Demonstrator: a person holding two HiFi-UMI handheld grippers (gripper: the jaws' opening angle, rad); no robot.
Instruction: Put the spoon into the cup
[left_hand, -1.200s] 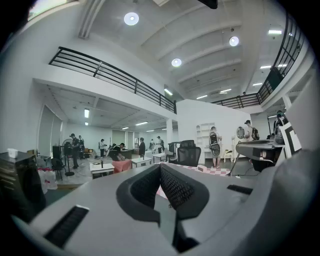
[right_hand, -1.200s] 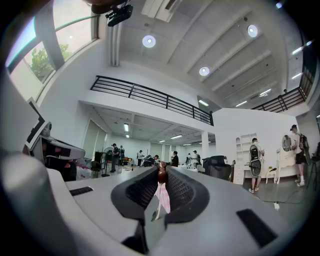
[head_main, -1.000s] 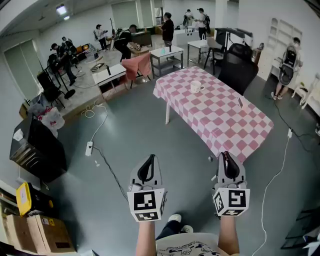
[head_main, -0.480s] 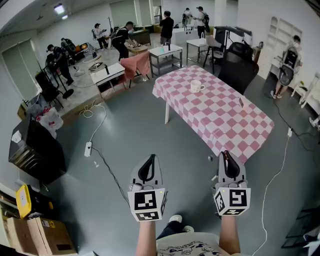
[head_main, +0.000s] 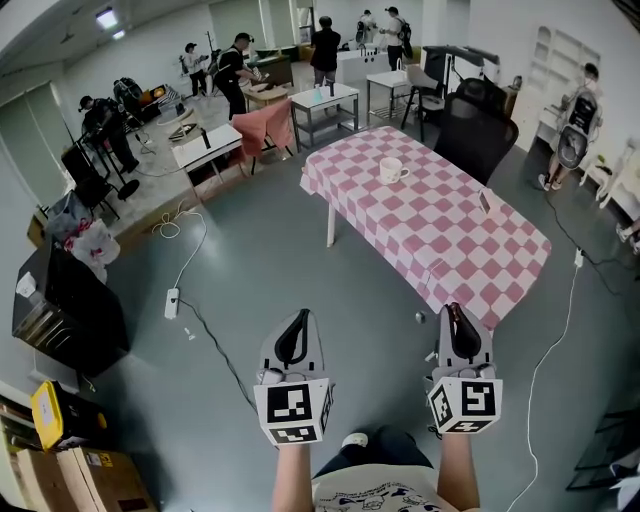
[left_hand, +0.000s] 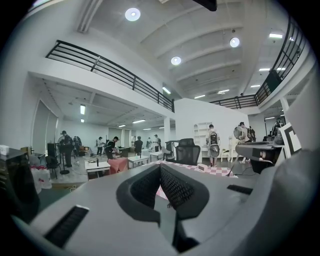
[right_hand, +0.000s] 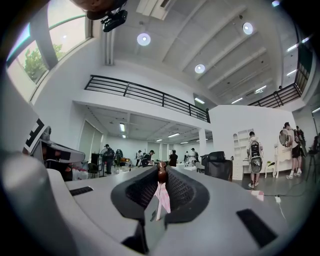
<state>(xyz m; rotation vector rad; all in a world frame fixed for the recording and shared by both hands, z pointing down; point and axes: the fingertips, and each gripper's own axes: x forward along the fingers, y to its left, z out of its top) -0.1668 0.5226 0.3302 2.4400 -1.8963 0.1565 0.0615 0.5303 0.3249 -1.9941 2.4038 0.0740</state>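
A white cup (head_main: 392, 171) stands at the far end of a table under a pink-and-white checked cloth (head_main: 440, 235), well ahead of both grippers. In the head view my right gripper (head_main: 453, 312) is held over the grey floor near the table's closest corner. It is shut on a thin spoon, of which only a brown end (right_hand: 161, 172) sticks up between the pads. My left gripper (head_main: 295, 322) hangs level beside it, further left, its jaws together with nothing in them. The spoon's other end is hidden.
A black office chair (head_main: 470, 125) stands behind the table. A cable (head_main: 215, 345) and a power strip (head_main: 170, 298) lie on the floor at left, by a black cabinet (head_main: 65, 300). Cardboard boxes (head_main: 80, 470) sit at lower left. Several people work at the back.
The whole view has shifted a little towards the table, and a foot now shows between the arms. Both grippers keep their places in the view and their grips are unchanged.
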